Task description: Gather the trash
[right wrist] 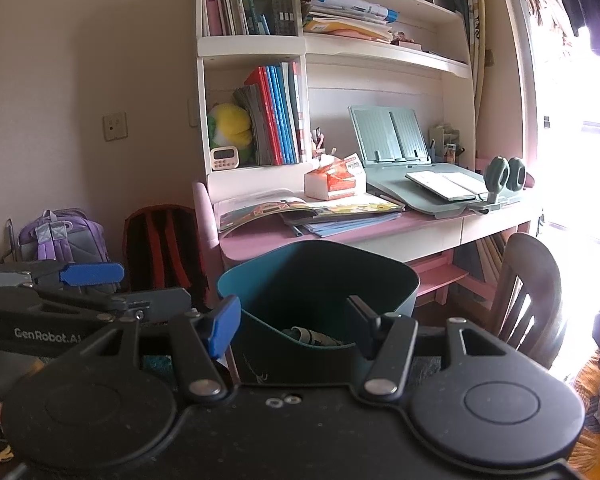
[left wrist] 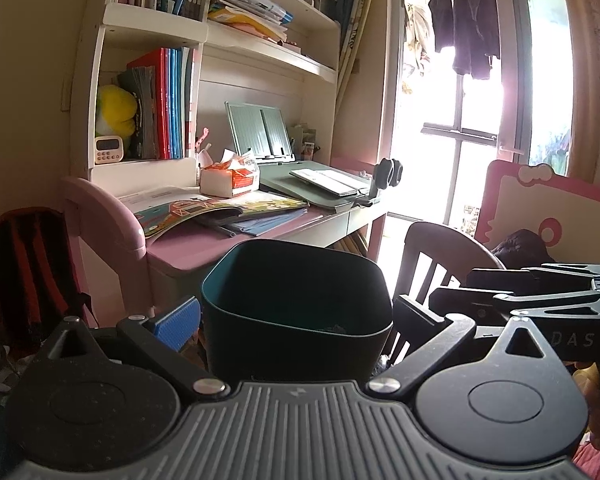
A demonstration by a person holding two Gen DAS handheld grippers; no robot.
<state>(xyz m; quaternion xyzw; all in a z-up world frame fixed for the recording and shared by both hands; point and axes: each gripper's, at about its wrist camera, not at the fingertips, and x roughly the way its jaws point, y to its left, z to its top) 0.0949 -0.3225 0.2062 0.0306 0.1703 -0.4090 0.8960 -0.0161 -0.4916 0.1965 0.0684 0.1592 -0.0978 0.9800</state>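
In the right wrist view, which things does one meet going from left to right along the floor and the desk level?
Purple backpack → red and black backpack → teal trash bin → wooden chair.

A child's bedroom or study corner in a home. Pink desk [right wrist: 260, 240] strewn with picture books [right wrist: 300, 208], white hutch shelves [right wrist: 252, 46] crammed with books and folders, a plush toy [right wrist: 230, 126] tucked in. Backpacks [right wrist: 64, 236] against the far left wall. Laundry [left wrist: 464, 32] hanging beyond the balcony door, far right.
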